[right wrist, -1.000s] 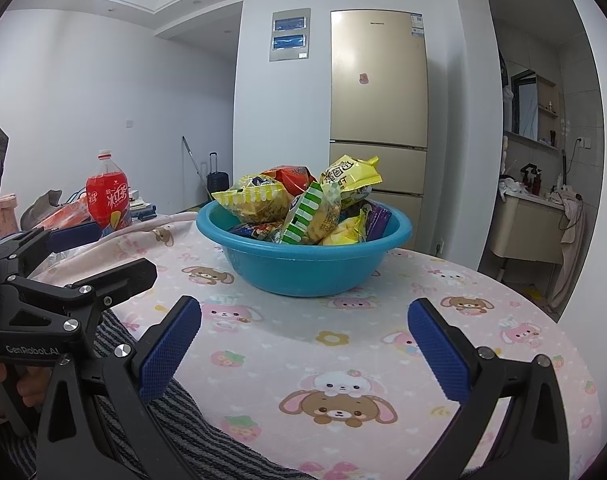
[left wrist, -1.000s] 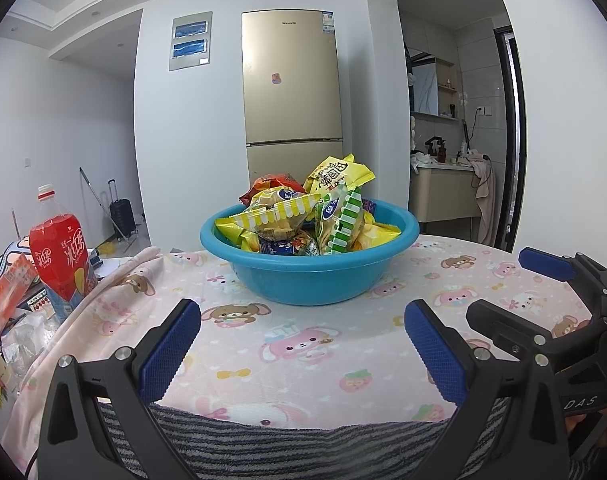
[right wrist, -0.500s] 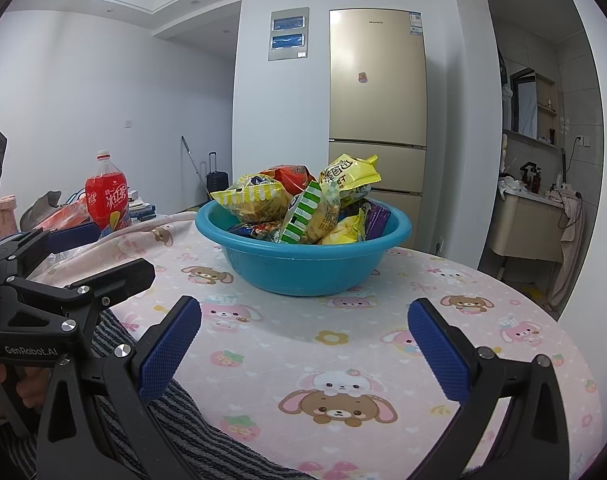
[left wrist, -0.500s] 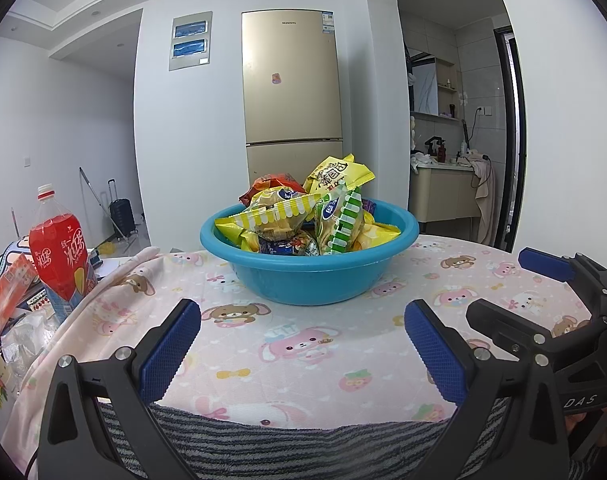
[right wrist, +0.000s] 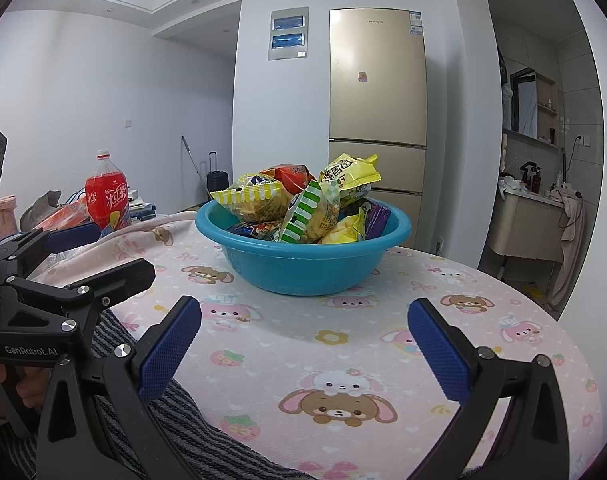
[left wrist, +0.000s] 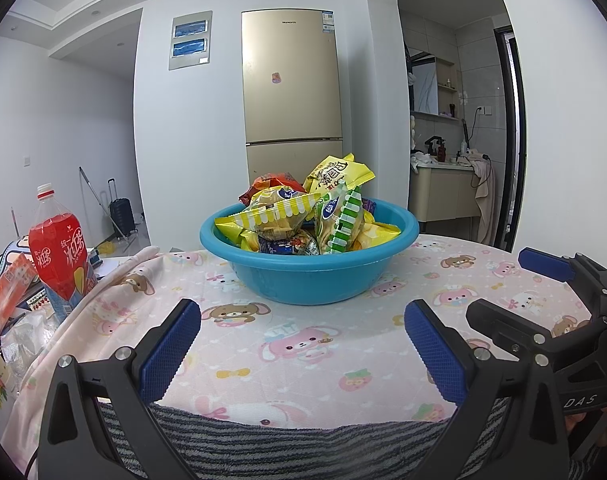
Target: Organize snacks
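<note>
Left wrist view: snack-filled basin (left wrist: 307,276) sits ahead of both wide-open, empty claws (left wrist: 303,348).

A round tabletop (right wrist: 483,320) is covered by a pink cloth printed with bears and rabbits. A blue basin (right wrist: 303,268) heaped with snack packets stands on it, and a grey striped towel (left wrist: 303,448) lies nearer than the basin, at the front edge.

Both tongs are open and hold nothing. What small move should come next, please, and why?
Probably move the right tongs forward and up toward the green-striped packet, which stands high in the blue basin. Both tongs, left too, are open, empty and short of the basin, and this packet sticks up nearest.
</note>
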Available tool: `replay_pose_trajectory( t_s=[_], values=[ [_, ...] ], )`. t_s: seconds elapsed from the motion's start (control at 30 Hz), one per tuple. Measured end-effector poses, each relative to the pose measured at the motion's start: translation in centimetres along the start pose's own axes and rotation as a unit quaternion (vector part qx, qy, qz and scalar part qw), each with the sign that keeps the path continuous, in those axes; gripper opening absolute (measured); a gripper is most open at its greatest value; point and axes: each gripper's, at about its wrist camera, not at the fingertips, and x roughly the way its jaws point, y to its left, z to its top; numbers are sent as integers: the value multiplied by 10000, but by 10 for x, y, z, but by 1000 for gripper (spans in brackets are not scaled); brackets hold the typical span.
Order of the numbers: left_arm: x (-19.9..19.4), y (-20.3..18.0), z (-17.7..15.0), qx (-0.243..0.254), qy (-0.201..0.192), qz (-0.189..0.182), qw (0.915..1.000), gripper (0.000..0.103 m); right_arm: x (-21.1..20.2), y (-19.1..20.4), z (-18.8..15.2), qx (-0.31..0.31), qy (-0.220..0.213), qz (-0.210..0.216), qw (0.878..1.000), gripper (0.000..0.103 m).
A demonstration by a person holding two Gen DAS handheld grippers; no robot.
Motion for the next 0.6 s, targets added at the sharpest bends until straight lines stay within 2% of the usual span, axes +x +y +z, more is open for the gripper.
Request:
replay_pose_trajectory(
  t_s=[0.6],
  values=[
    [3,-5,-3,68,1,9,10000,103,0,-2,-3,70,-60,-10,10000,103]
  ],
)
